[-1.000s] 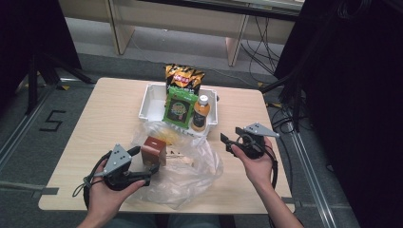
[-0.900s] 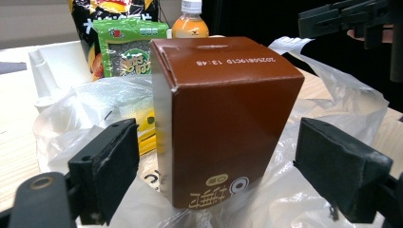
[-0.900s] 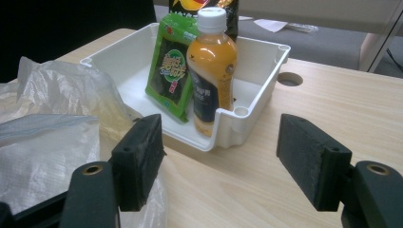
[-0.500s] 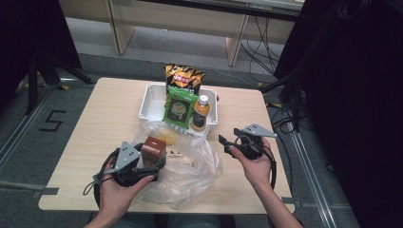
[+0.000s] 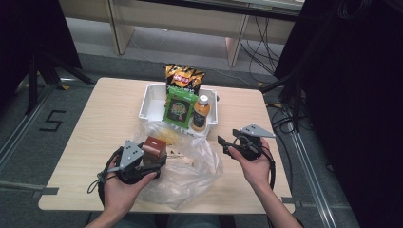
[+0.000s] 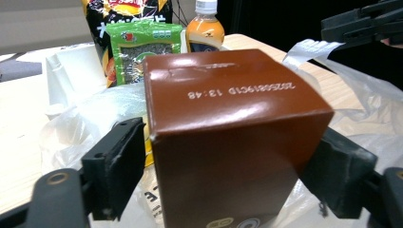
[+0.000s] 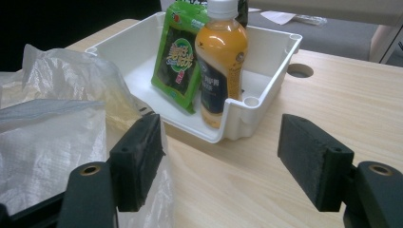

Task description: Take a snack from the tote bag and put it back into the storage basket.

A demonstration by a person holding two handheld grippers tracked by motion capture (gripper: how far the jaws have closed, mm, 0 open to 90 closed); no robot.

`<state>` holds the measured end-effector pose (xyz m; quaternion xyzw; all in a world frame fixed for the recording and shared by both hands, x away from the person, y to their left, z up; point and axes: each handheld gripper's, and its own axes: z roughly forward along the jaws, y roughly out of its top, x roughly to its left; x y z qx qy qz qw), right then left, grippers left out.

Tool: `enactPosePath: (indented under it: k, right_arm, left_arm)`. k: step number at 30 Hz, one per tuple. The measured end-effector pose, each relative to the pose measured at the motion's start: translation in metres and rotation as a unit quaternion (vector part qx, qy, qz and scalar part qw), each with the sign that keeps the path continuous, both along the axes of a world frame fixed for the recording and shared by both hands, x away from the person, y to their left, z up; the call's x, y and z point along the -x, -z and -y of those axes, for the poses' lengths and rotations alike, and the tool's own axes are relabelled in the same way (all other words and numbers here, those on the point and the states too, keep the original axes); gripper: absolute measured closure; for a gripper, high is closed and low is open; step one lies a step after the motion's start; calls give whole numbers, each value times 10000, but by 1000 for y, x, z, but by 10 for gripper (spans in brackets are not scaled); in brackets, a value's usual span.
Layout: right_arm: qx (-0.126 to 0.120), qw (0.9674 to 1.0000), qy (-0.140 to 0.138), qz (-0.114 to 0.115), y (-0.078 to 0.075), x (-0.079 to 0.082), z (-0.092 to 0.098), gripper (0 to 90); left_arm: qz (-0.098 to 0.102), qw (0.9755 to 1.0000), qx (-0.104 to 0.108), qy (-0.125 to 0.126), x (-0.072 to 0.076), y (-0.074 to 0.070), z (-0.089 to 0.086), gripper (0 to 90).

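A brown carton [image 5: 153, 146] stands on a clear plastic bag [image 5: 190, 173] at the table's front middle. My left gripper [image 5: 154, 160] is shut on the brown carton [image 6: 228, 133], one pad on each side. Held at the right of the bag, my right gripper [image 5: 223, 141] is open with nothing between its pads [image 7: 138, 156]. The bag's edge [image 7: 47, 142] lies just beside its left jaw. In the left gripper view the right gripper [image 6: 366, 21] shows at the top right.
A white tray [image 5: 152, 102] behind the bag holds an orange drink bottle [image 5: 201, 113], a green packet [image 5: 179, 108] and a black and orange chips bag [image 5: 183, 76]. Bare wooden table [image 5: 104, 123] lies to the left, and a cable hole [image 7: 300, 70] sits beyond the tray.
My left gripper has moved right and forward up to the brown carton and its jaws now sit around it. The right gripper has hardly moved.
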<state>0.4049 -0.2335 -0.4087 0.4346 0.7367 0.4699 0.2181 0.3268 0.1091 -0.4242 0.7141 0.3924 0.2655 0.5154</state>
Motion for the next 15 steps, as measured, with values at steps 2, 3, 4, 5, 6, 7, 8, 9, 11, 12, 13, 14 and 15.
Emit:
enactPosePath:
  k: [2, 3, 4, 5, 6, 7, 8, 9, 11, 12, 13, 14, 15]
  right_arm:
    - [9, 10000, -3, 5, 0, 0, 0, 326]
    - [14, 10000, 0, 5, 0, 0, 0, 326]
    - [12, 10000, -1, 3, 0, 0, 0, 326]
    - [-9, 10000, -3, -14, 0, 0, 0, 327]
    - [0, 10000, -9, -1, 0, 0, 0, 327]
    - [8, 10000, 20, 4, 0, 1, 0, 327]
    - [-1, 10000, 26, -5, 0, 1, 0, 327]
    - [-46, 10000, 43, -46, 0, 1, 0, 327]
    - [-72, 9999, 48, -93, 0, 2, 0, 327]
    - [-9, 10000, 19, -32, 0, 1, 1, 327]
    - [18, 10000, 4, -11, 0, 0, 1, 327]
    - [-18, 10000, 21, -45, 0, 1, 0, 327]
    - [-50, 9999, 57, -87, 0, 1, 0, 327]
  left_arm:
    - [-23, 10000, 17, 20, 0, 1, 0, 252]
    - [-22, 10000, 8, 29, 0, 1, 0, 263]
    - [-4, 10000, -7, 45, -1, 1, -1, 272]
    - [2, 10000, -15, 54, -1, 1, -1, 283]
    - [1, 10000, -12, 64, -1, 1, -1, 293]
    - [-2, 10000, 9, 63, 0, 1, -2, 310]
    - [9, 10000, 20, 67, -1, 1, -3, 332]
    - [20, 10000, 0, 89, -1, 1, -4, 340]
    - [44, 9999, 32, 127, -3, 1, -6, 345]
    - [53, 9999, 51, 126, -3, 1, -8, 346]
    - [12, 9999, 108, 103, -3, 1, -8, 346]
    - [22, 9999, 105, 123, -3, 2, -8, 349]
    - [37, 9998, 98, 145, -3, 2, -9, 352]
